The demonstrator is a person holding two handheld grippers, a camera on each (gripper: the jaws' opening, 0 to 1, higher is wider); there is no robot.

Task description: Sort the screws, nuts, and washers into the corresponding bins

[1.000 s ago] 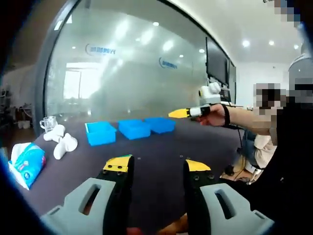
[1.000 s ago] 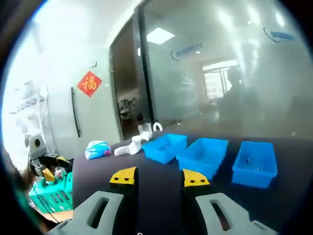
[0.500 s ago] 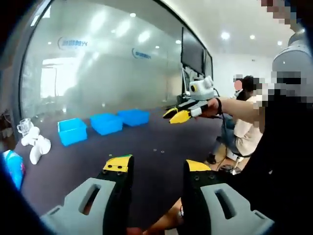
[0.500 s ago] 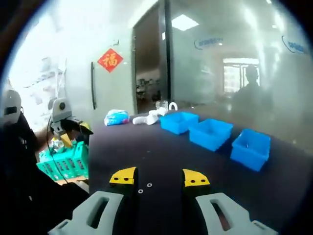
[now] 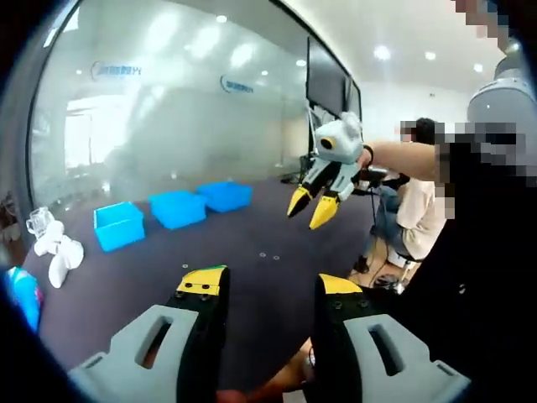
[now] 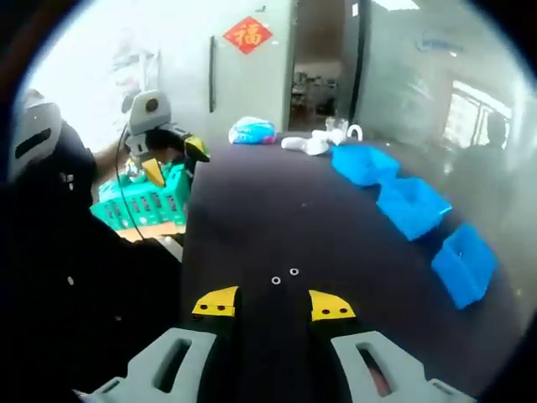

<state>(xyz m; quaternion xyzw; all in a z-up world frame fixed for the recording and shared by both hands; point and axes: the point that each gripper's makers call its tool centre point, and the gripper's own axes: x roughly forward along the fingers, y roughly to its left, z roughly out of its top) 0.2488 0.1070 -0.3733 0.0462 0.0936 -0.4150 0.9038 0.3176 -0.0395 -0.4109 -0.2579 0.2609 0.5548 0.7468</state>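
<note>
right gripper view, fingers apart (two washers ahead)

A green basket stands beside the dark table, near a red wall sign

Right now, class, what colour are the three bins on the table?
Bright blue bins, clearest in the right gripper view.
</note>
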